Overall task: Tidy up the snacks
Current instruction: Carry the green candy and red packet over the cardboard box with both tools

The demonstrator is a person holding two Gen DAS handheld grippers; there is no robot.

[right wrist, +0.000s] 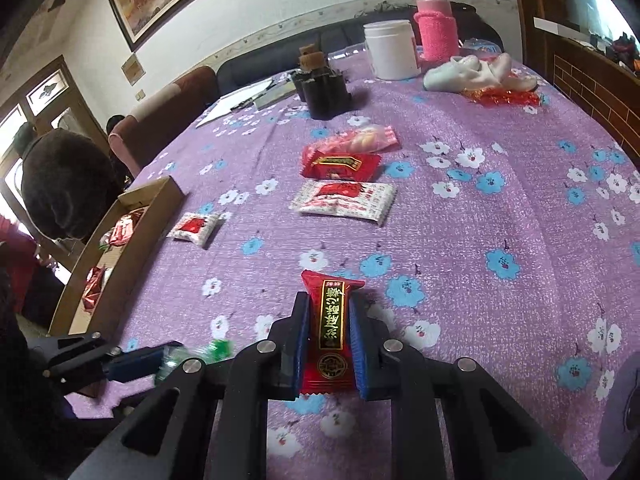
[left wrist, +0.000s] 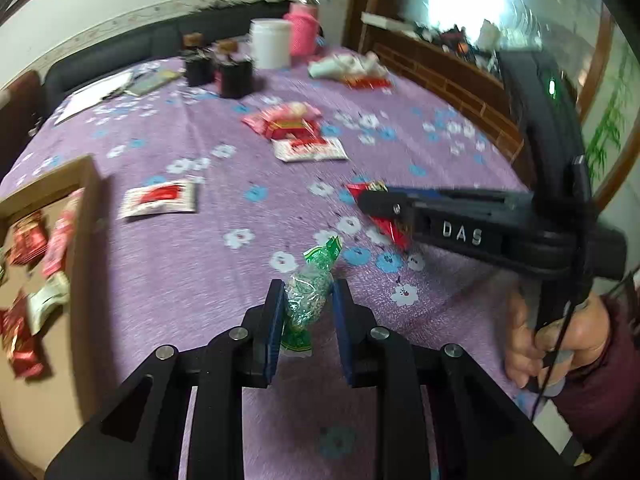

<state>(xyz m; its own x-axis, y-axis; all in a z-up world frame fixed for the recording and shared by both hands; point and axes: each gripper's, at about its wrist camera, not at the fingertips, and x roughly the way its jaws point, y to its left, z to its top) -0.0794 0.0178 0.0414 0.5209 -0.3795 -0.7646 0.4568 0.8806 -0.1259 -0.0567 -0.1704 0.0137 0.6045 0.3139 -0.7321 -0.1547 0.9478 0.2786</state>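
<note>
My left gripper (left wrist: 308, 300) is shut on a green wrapped candy (left wrist: 310, 292) and holds it above the purple flowered tablecloth (left wrist: 200, 264). My right gripper (right wrist: 330, 320) is shut on a red snack packet (right wrist: 330, 328); it also shows in the left wrist view (left wrist: 384, 204) at the right. A cardboard box (left wrist: 86, 184) with several red and white snacks lies at the left edge, and in the right wrist view (right wrist: 132, 236) too. Loose packets lie mid-table: a small white-red one (right wrist: 196, 227), a larger white-red one (right wrist: 344, 198), a red one (right wrist: 340, 166) and a pink one (right wrist: 360, 140).
At the far end stand a white jar (right wrist: 392, 50), a pink-sleeved bottle (right wrist: 434, 24), dark corked jars (right wrist: 322, 84), papers (right wrist: 236, 100), and a white cloth with red wrappers (right wrist: 480, 76). A brick ledge (right wrist: 592, 88) runs along the right side. A person's head (right wrist: 64, 184) is at left.
</note>
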